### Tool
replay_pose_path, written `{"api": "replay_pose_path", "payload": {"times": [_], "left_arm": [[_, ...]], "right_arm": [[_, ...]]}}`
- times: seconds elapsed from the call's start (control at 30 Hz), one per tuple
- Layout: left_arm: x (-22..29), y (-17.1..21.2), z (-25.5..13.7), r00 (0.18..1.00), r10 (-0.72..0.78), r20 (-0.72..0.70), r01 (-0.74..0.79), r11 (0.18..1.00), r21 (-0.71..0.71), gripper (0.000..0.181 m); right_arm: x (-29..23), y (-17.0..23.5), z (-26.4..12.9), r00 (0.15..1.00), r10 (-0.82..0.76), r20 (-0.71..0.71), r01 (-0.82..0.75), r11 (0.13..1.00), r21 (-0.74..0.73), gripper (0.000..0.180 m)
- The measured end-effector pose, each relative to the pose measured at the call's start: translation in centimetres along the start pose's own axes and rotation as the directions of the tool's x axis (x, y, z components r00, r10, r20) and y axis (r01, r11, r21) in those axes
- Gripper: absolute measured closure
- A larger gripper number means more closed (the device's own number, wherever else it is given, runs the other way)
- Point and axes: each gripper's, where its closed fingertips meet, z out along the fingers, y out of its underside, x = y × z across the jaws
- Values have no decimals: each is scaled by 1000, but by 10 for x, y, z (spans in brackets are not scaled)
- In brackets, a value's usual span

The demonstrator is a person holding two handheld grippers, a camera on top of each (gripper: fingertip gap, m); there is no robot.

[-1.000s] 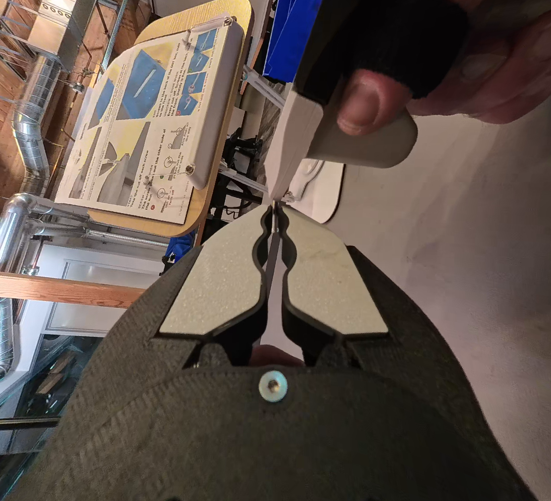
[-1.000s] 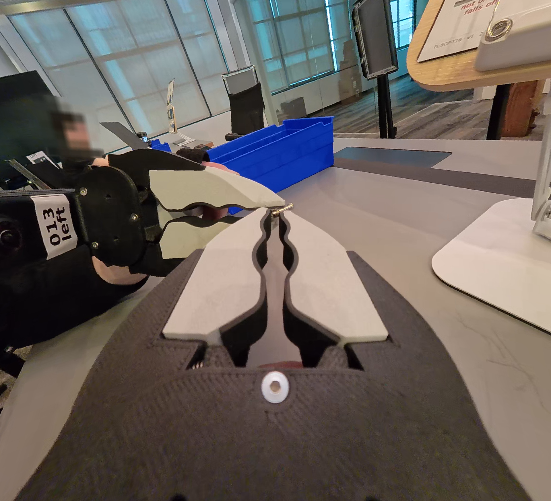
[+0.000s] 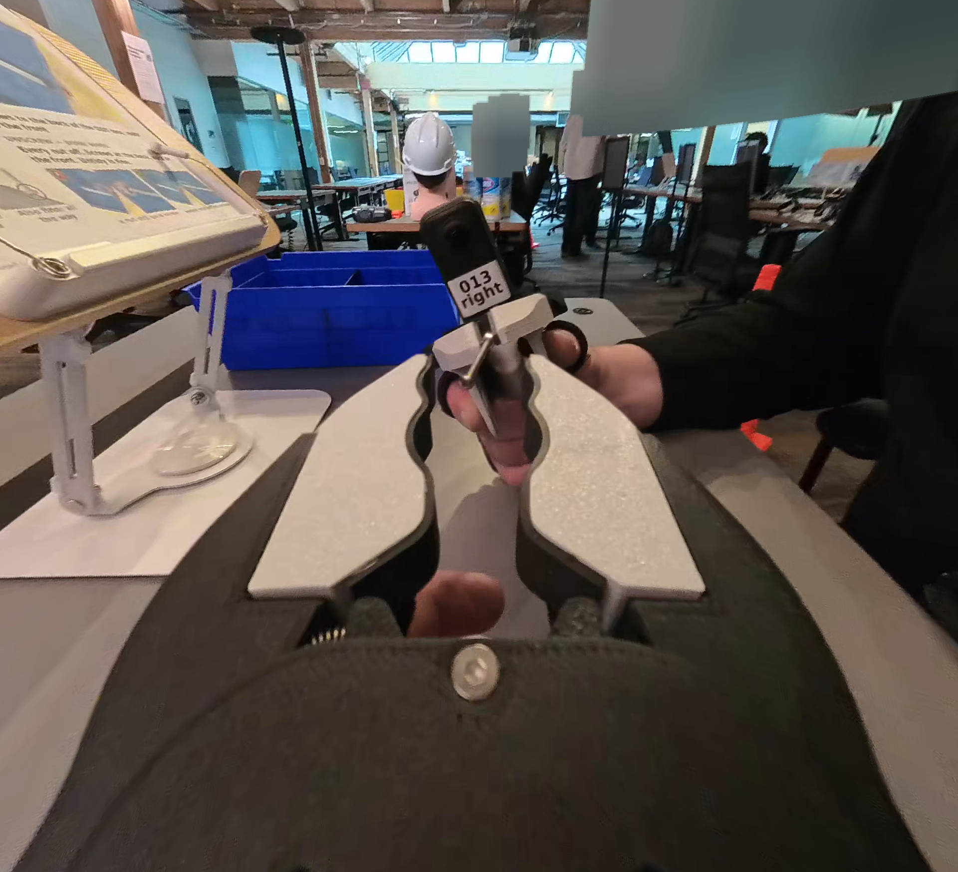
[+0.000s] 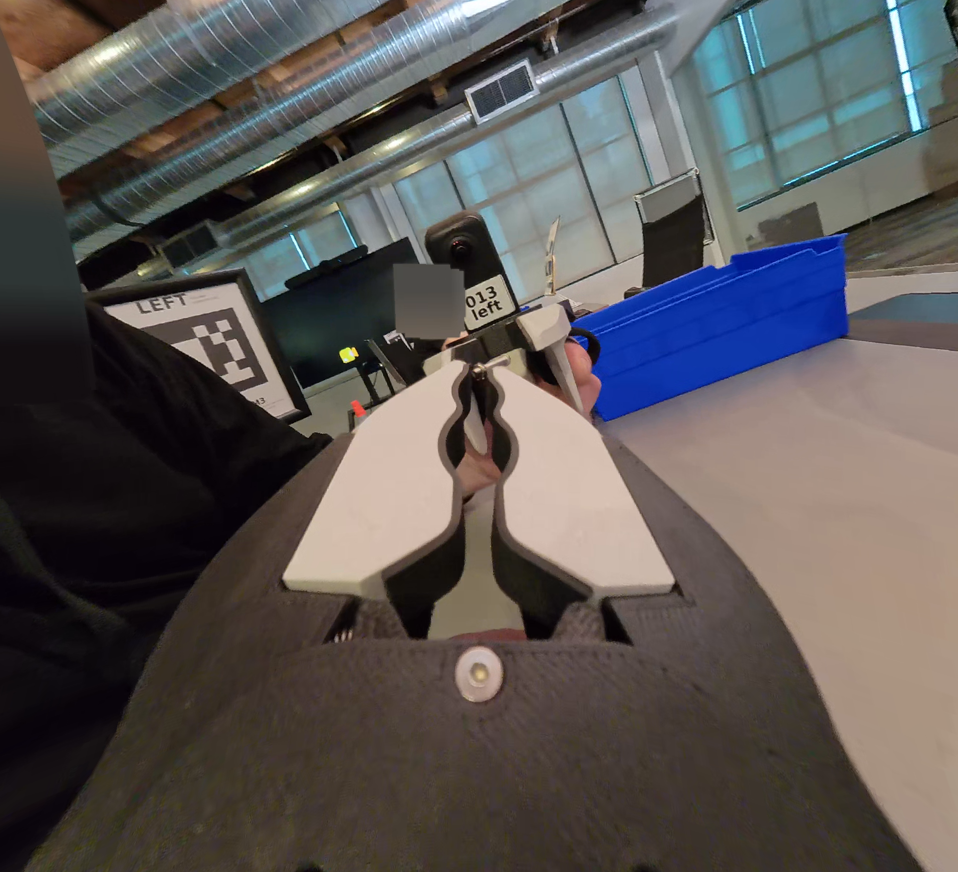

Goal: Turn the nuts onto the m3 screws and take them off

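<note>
Left gripper (image 3: 479, 380): now spread wide, empty.
Right gripper (image 4: 479, 372): pinching screw (image 4: 490, 366) alone.
Meaning: likely handover done, regrasp next.

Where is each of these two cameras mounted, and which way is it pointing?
Left wrist view: on the left gripper, looking along its open fingers over the table at the right gripper, which pinches a screw; a thumb shows below.
Right wrist view: on the right gripper, facing the left gripper head-on; a dark sleeve shows at left.
Shared: both grippers, the screw, the blue bin.
</note>
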Motion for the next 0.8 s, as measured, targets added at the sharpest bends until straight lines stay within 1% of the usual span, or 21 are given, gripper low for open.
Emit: {"api": "replay_pose_path", "payload": {"times": [0.13, 0.3, 0.43, 0.73, 0.77, 0.8], "left_arm": [[3, -3, -1, 999, -38, -35, 39, 999, 25, 162], [7, -4, 0, 996, -51, -67, 53, 998, 31, 162], [10, -3, 0, 995, -45, -84, 48, 998, 29, 176], [12, -5, 0, 997, -23, -75, 25, 999, 29, 177], [10, -6, 0, 998, -12, -59, 14, 999, 29, 177], [8, -6, -1, 999, 2, -38, -1, 1000, 25, 177]], "right_arm": [[-6, 1, 1, 999, 8, 46, -8, 1000, 4, 176], [-9, 0, 2, 997, 15, 71, -17, 1000, 15, 176], [-11, 0, 1, 996, 19, 83, -20, 1000, 19, 176], [-11, -1, 2, 997, 7, 75, -9, 1000, 22, 175], [-10, -1, 2, 998, -8, 57, 7, 1000, 13, 173], [-7, 0, 3, 999, -25, 30, 26, 1000, -1, 162]]}}
